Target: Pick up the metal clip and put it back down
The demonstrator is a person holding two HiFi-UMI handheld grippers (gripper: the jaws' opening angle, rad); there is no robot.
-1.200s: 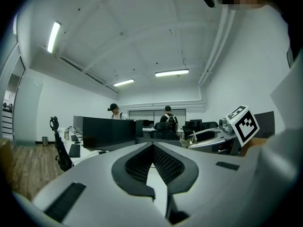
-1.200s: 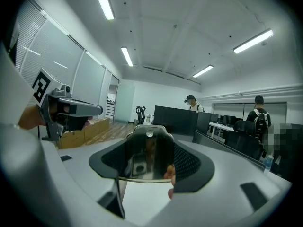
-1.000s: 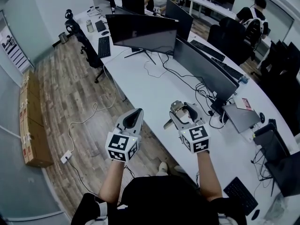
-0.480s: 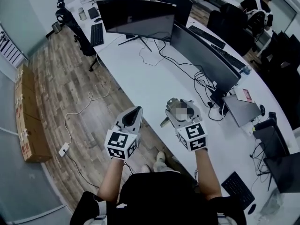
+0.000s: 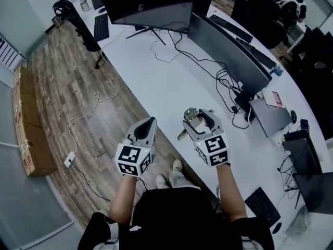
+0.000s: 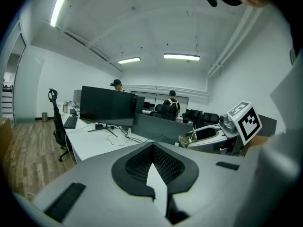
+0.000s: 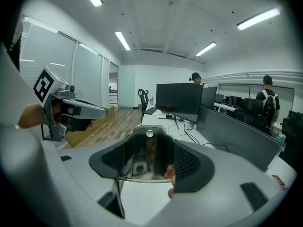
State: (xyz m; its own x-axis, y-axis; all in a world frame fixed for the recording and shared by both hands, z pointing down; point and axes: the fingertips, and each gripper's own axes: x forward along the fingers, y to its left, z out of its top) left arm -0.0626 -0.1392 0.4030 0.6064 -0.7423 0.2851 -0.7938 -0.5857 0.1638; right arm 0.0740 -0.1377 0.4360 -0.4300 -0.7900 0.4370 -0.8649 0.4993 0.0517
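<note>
In the right gripper view, the shiny metal clip (image 7: 143, 161) sits upright between the dark pads, and my right gripper (image 7: 147, 162) is shut on it. In the head view the right gripper (image 5: 195, 119) hovers over the near edge of the white desk (image 5: 166, 87). The metal clip (image 5: 190, 122) shows between its fingers, with a lever sticking out to the left. My left gripper (image 5: 149, 124) hangs beside it over the floor, off the desk edge. Its pads meet in the left gripper view, so the left gripper (image 6: 153, 168) is shut on nothing.
Two dark monitors (image 5: 146, 5) (image 5: 229, 53) stand along the desk with loose cables (image 5: 225, 85) in front. A laptop (image 5: 268, 120) lies at the right and a keyboard (image 5: 261, 205) near the person. An office chair (image 5: 73, 17) and a power strip (image 5: 69, 159) are on the wood floor.
The head view has tipped, so the desk and monitors slid upward in the picture. Both grippers keep about the same places, the right one still holding the clip.
</note>
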